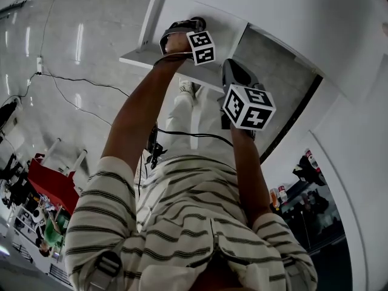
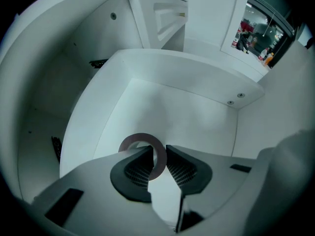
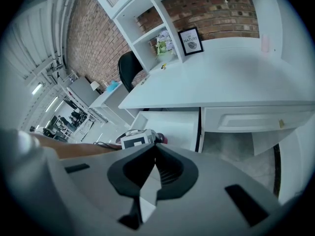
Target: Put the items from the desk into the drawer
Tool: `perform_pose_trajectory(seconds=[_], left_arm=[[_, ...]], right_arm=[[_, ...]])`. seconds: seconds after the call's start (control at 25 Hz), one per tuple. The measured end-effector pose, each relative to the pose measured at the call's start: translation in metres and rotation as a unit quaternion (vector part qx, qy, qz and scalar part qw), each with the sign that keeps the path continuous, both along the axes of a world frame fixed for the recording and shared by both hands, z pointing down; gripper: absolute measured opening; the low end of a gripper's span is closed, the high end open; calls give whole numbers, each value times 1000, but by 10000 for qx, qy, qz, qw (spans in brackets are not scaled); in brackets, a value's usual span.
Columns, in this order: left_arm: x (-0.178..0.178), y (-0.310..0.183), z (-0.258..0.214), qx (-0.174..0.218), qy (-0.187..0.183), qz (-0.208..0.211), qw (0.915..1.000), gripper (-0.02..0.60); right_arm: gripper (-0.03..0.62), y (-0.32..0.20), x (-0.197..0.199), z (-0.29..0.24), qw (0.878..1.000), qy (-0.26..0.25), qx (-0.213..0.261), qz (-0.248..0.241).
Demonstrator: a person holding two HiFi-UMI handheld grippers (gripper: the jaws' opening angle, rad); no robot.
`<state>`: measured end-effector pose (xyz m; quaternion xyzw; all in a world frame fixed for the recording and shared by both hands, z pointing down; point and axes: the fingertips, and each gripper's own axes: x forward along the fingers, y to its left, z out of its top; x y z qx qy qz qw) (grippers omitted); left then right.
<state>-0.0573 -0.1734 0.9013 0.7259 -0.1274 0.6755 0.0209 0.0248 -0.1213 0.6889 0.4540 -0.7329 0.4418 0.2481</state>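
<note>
In the left gripper view my left gripper (image 2: pixel 158 154) points down into the open white drawer (image 2: pixel 162 70) and is shut on a thin grey-brown ring (image 2: pixel 129 141), like a tape roll. The pads pinch the ring's right side, and it hangs above the bare drawer floor. The head view shows the left gripper (image 1: pixel 180 30) reaching over the drawer (image 1: pixel 145 57), with my right gripper (image 1: pixel 242 96) held nearer, to the right. In the right gripper view my right gripper (image 3: pixel 155 147) is shut with nothing in it, aimed at the drawer (image 3: pixel 170 124).
The white desk top (image 3: pixel 221 77) carries a framed picture (image 3: pixel 191 41) by the shelves. A closed drawer (image 3: pixel 251 119) sits to the right of the open one. A black chair (image 3: pixel 129 65) stands behind. A black cable (image 1: pixel 194 133) crosses my legs.
</note>
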Motion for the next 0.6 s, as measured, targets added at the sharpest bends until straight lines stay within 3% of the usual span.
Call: perform_pose_trajectory(seconds=[0.6], left_arm=[[-1,5,10,-91,-7,21,10000,86]], right_arm=[[12,4,2,1,10000,12,-47,26]])
